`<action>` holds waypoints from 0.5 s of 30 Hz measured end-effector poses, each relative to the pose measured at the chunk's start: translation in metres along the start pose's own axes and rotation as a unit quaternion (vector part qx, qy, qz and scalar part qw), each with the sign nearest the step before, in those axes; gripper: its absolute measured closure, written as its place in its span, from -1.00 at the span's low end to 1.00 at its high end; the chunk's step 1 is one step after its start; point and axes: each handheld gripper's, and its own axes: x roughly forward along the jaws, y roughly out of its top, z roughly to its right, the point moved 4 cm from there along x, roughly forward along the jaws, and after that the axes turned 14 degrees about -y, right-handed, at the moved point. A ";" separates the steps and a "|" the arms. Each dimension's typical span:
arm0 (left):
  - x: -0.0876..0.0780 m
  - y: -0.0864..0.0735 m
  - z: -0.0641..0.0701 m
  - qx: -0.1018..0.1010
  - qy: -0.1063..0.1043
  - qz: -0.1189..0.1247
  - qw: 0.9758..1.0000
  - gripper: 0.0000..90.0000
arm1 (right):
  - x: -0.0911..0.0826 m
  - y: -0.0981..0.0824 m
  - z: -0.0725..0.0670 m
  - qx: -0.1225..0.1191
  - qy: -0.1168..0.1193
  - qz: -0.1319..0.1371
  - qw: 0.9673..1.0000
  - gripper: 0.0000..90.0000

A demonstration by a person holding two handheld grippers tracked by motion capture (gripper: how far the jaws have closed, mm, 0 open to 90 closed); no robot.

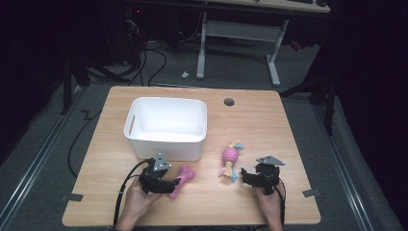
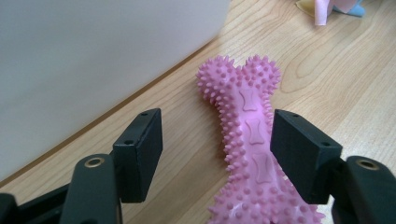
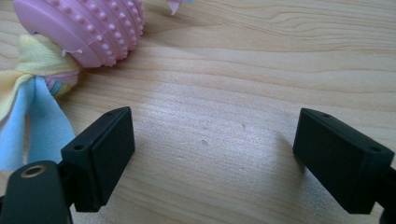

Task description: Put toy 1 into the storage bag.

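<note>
Two wide-open tools [image 2: 217, 149] [image 3: 212, 154], the left astride a spiky pink bone [image 2: 250, 140], no legible writing anywhere.

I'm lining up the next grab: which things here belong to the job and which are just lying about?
In the job:
- pink spiky bone, between the open left gripper jaws
- pink ball toy with cloth tails, beside the open right gripper
- white bin, probably the drop spot

Lying about:
- tape marks on table
- desk frame behind
</note>
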 end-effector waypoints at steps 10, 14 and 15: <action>0.004 0.000 0.001 -0.004 0.000 0.001 1.000 -0.21 | 0.000 0.000 0.000 0.001 0.001 0.000 1.000 -0.71; 0.004 0.001 0.001 -0.005 0.000 0.001 1.000 -0.21 | 0.000 0.000 0.000 0.000 0.001 0.001 1.000 -0.71; 0.004 0.001 0.001 -0.006 0.000 0.001 1.000 -0.21 | 0.000 0.000 0.000 0.000 0.001 0.001 1.000 -0.71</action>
